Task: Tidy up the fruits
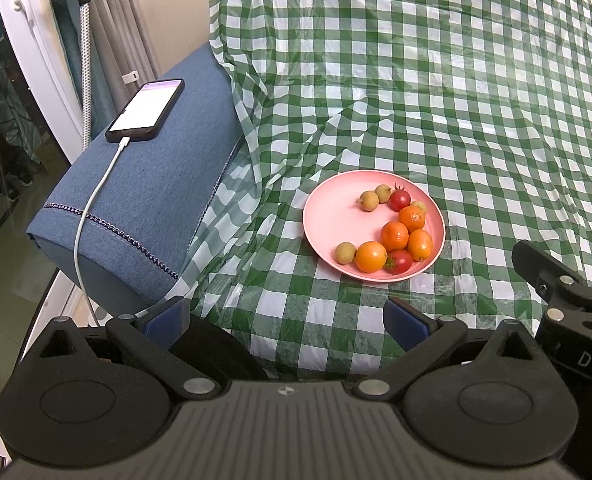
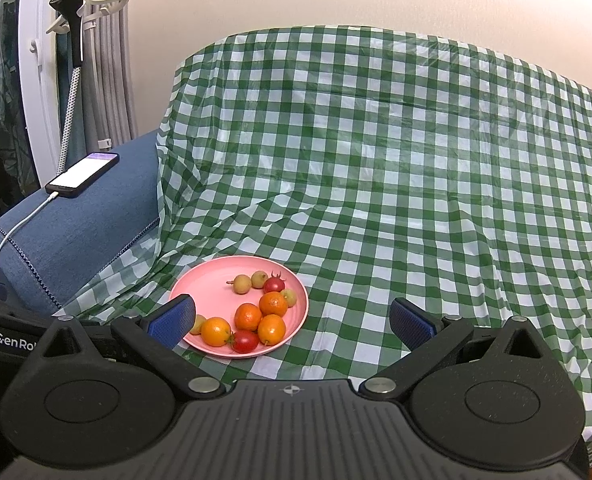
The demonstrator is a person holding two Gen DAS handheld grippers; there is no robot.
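The pink plate (image 1: 328,216) sits on the green checked cloth (image 1: 456,100), and all the fruit lies on it: four oranges (image 1: 394,235), two red tomatoes (image 1: 400,199) and some small yellow-green fruits (image 1: 345,252). The left tongs (image 1: 286,320) are wide apart with nothing in them, and the plate is ahead, a bit to the right. The right tongs (image 2: 292,324) are wide apart too, empty, with the plate just ahead on the left; the fruits are round, in a curved row along the plate's right side.
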